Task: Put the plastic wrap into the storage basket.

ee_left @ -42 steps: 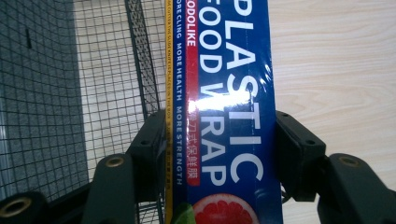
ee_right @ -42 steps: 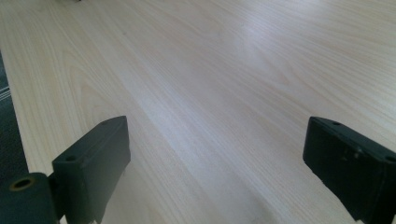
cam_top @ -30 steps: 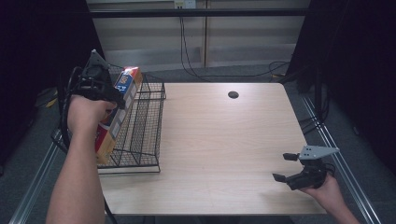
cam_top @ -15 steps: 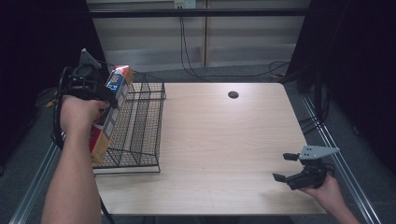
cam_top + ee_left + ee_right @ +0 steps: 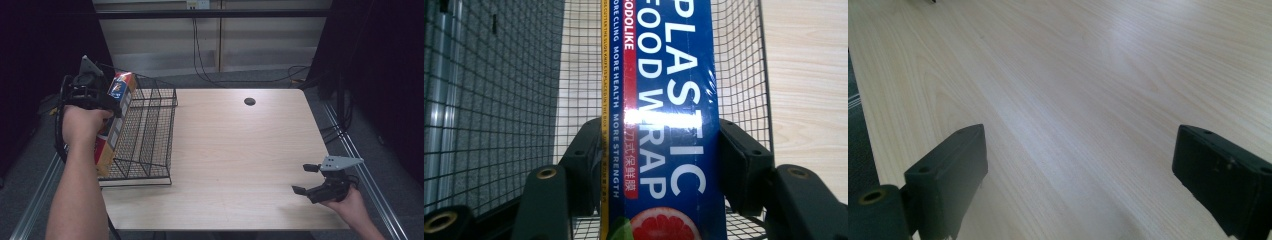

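Nearest the camera in the high view, the right gripper (image 5: 311, 179) is held low over the near right corner of the table (image 5: 240, 150), by a hand resting at the edge. Its jaws are spread wide with nothing between them; in the right gripper view bare pale wood is seen through the gap. It seems to be parked there, out of the way, while the other hand works.

Farther off, at the table's left edge, a black wire basket (image 5: 145, 130) is set lengthwise, its long side running away from the person. The left gripper (image 5: 659, 165) is clamped on a long box of wrap (image 5: 664, 100), blue with a red and yellow strip and large white letters reading "PLASTIC FOOD WRAP". The box is gripped across its narrow width, probably so that its length can lie along the basket. In the high view the box (image 5: 115, 115) is seen tilted along the basket's left wall, far end higher. Whether its lower end is touching the basket floor cannot be told.

Beyond, a small dark hole (image 5: 249, 101) is seen in the tabletop near the far edge.
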### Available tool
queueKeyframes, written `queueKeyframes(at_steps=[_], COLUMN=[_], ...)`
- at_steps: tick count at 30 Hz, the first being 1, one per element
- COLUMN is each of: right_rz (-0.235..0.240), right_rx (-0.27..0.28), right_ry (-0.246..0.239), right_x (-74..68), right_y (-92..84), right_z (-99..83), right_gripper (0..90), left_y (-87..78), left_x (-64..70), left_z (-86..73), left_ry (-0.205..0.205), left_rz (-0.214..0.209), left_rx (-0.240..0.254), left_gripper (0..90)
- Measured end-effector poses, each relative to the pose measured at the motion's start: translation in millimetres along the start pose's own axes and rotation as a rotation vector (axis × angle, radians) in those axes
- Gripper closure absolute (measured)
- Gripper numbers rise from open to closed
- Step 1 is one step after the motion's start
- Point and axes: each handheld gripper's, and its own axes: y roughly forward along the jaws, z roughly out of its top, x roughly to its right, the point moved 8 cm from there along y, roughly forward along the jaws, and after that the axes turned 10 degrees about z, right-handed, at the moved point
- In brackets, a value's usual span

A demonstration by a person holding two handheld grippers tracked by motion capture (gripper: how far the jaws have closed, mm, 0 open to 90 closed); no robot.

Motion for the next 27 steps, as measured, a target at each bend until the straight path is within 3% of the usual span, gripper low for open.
queueKeyframes(at_steps=[8,12,22,27], right_rz=[0.007,0.008,0.013,0.013], right_rx=[-0.008,-0.008,-0.006,-0.006], right_ry=[-0.005,-0.004,0.0,-0.001], right_x=[-0.3,-0.6,-0.7,-0.6], right_y=[1.5,1.8,2.1,2.2], right_z=[-0.7,-0.9,-1.4,-1.5], right_gripper=[7.6,7.6,7.5,7.5], left_y=[8.7,12.1,17.3,19.0], left_x=[-10.5,-13.6,-11.4,-9.9], left_z=[-3.2,-2.5,0.4,0.2], left_ry=[-0.031,-0.027,-0.053,-0.036], left_rz=[0.025,0.037,0.058,0.067], left_rx=[-0.018,-0.017,-0.03,-0.046], left_gripper=[43.5,43.4,43.2,43.0])
